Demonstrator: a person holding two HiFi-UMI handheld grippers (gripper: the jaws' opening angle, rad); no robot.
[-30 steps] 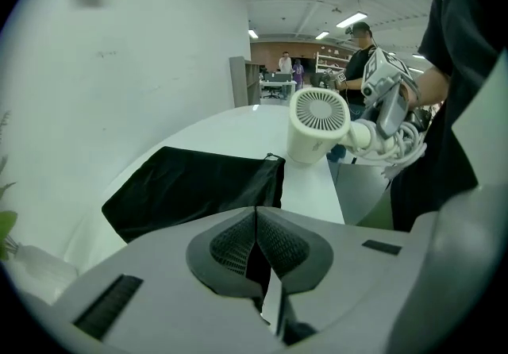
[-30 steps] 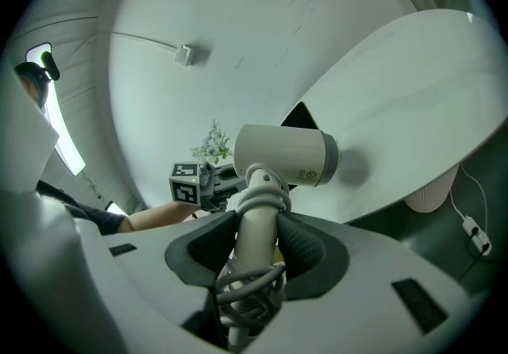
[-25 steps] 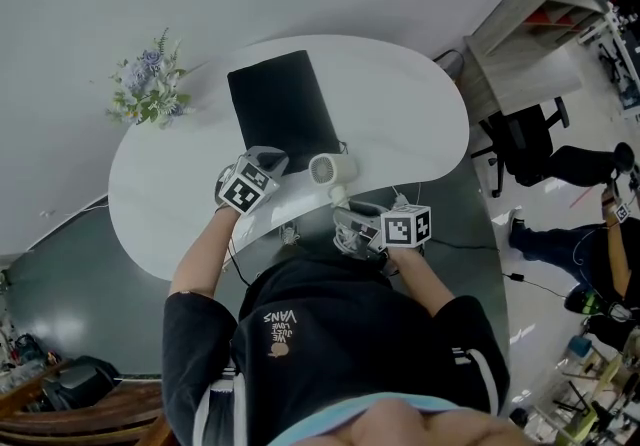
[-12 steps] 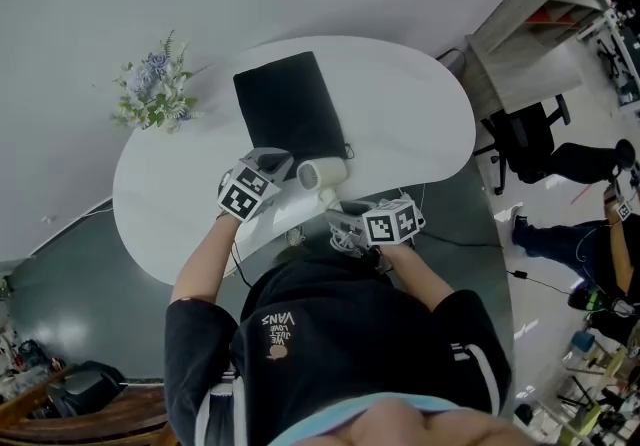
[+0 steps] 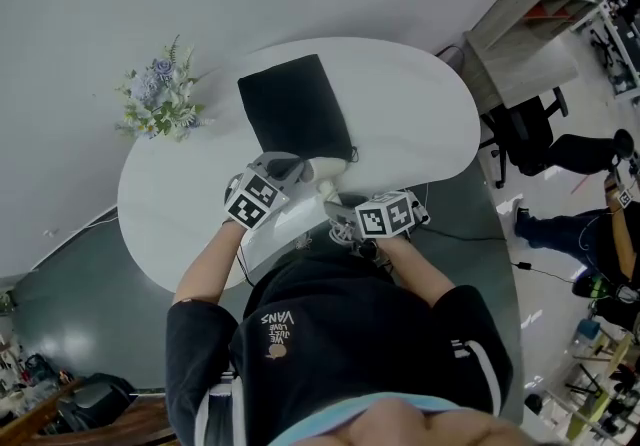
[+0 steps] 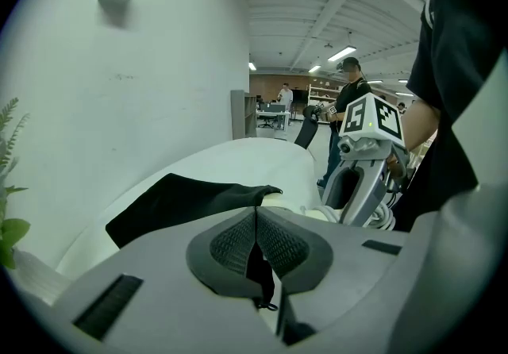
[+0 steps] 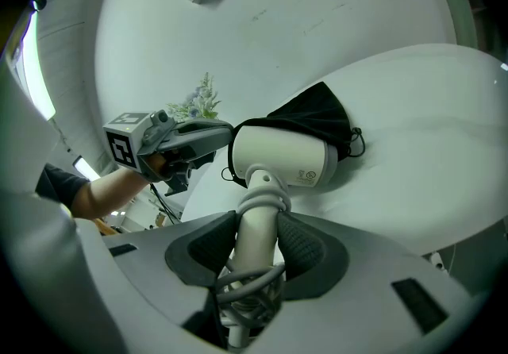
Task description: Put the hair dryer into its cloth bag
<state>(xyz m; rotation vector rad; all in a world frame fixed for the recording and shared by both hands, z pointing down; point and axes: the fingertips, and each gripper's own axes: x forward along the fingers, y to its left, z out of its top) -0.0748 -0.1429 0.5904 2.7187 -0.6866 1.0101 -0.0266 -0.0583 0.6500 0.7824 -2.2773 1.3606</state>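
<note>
2 claws meet at the near edge of the table (image 5: 430,114). Head view: the hair dryer (image 5: 322,170) has shifted from beside the cloth bag (image 5: 293,114) to its near mouth. It sits just ahead of the right gripper (image 5: 342,216) and beside the left gripper (image 5: 288,167), so insertion looks about to begin. Left gripper view: the jaws are closed, pinching the bag's dark fabric (a cord loop dangles below). Right gripper view: the jaws clamp the dryer's handle. The barrel's long axis lies crosswise above the claw, 1 end towards the left gripper, the bag just beyond.
</note>
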